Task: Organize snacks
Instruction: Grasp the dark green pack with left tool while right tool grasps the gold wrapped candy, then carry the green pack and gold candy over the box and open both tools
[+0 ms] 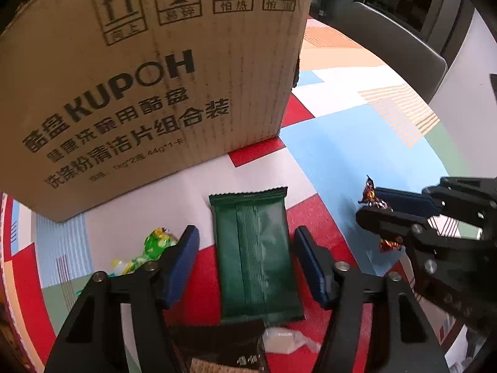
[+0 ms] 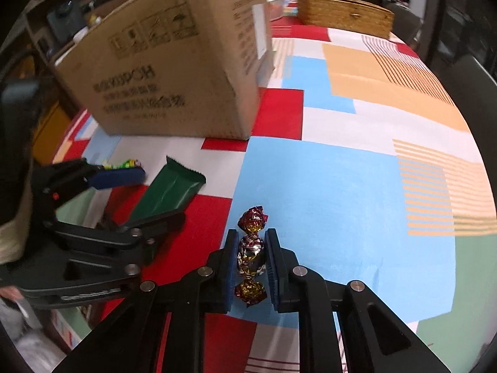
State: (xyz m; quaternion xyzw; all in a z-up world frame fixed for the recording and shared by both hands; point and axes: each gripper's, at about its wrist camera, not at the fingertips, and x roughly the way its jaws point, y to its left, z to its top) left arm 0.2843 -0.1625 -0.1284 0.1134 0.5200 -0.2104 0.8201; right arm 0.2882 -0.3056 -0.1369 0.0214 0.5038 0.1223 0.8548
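Note:
A dark green snack packet [image 1: 254,258] lies flat on the patchwork tablecloth [image 1: 341,155]. My left gripper [image 1: 245,233] stands open astride it, one blue pad on each side, with a small gap to either edge. In the right wrist view the same packet [image 2: 169,191] shows between the left gripper's [image 2: 161,192] fingers. My right gripper [image 2: 251,236] is shut on a red and gold foil candy [image 2: 251,258], whose twisted ends stick out front and back. That candy [image 1: 371,197] and the right gripper [image 1: 369,208] also appear at the right of the left wrist view.
A large cardboard box [image 1: 139,77] stands just behind the packet, also seen as the box [image 2: 174,71]. A green and yellow candy [image 1: 155,242] lies left of my left finger. A white wrapped candy [image 1: 285,340] and a dark wafer packet [image 1: 223,348] lie close below. A wicker basket [image 2: 341,12] sits far back.

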